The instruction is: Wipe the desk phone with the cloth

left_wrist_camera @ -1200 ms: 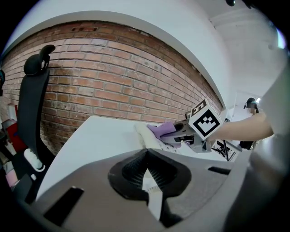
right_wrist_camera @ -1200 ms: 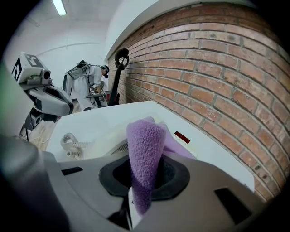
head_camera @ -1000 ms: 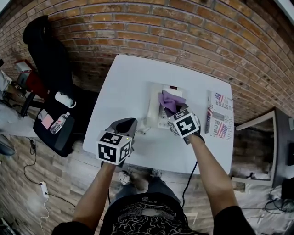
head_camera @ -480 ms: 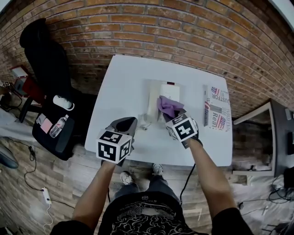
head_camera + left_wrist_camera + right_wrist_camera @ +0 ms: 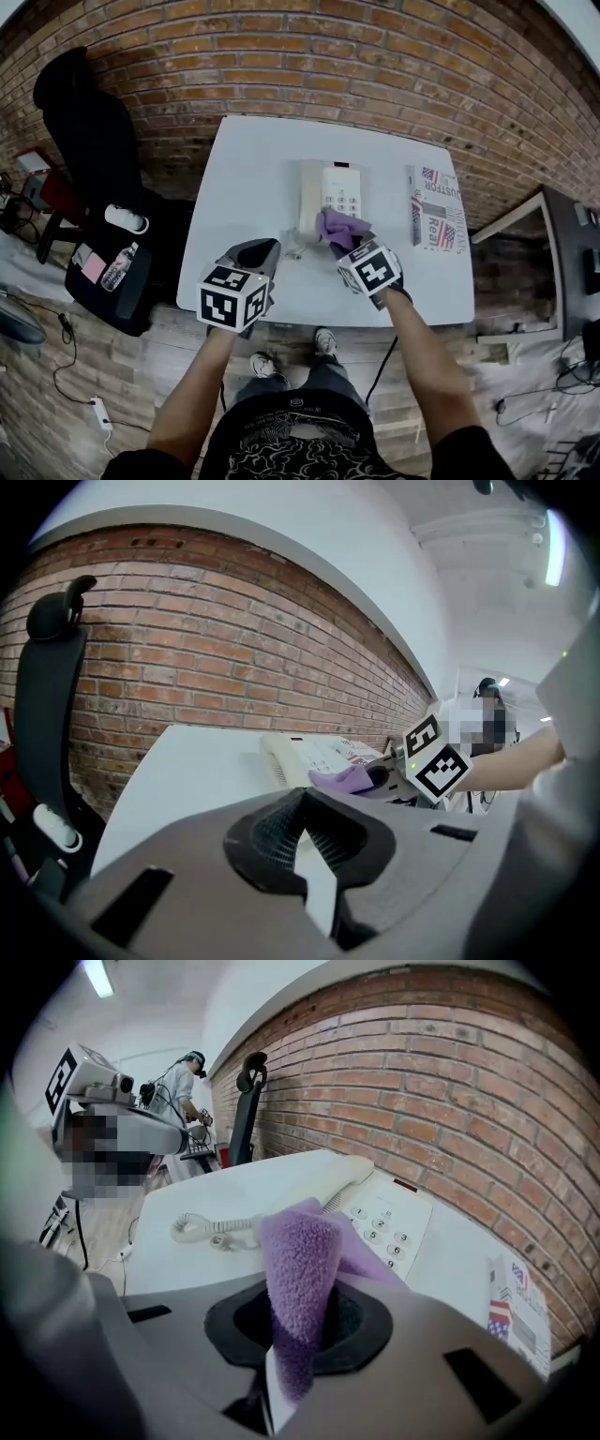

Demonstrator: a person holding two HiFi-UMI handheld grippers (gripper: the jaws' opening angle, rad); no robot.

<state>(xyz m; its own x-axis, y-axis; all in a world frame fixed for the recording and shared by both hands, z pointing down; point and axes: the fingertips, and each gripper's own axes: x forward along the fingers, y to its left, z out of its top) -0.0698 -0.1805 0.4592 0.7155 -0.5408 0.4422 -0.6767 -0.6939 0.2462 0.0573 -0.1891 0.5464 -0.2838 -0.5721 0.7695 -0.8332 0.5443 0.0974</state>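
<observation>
Nearest the person, the left gripper (image 5: pixel 261 251) hangs over the front edge of the white table (image 5: pixel 253 159). Its jaws are pressed together with nothing between them, a spare hand for now.

Just beyond it, the right gripper (image 5: pixel 345 244) has its jaws clamped on the cloth (image 5: pixel 298 1269), and a good fold of it stands up out of the grip. It's a purple, fluffy thing, soft and floppy by the look of it. It should be light, cling a little to plastic and drape over keys, so a bunched pinch like this one looks the sensible hold. The loose end lies at the near edge of the desk phone (image 5: pixel 335 190), apparently touching it.

Now the phone itself: cream-white and hard plastic, probably smooth and slick. I'd say it's light enough to skate under a firm wipe, so that idle left gripper might steady it at the base's side. The handset (image 5: pixel 309 197) lies in its cradle on the left, with the number keys to its right. A coiled cord (image 5: pixel 211 1227) trails off the near-left corner onto the table.

Further right, well apart from the phone, lies a printed paper (image 5: pixel 433 220). Behind it all runs the brick wall (image 5: pixel 375 56), with a dark office chair (image 5: pixel 84 112) off to the far left.
</observation>
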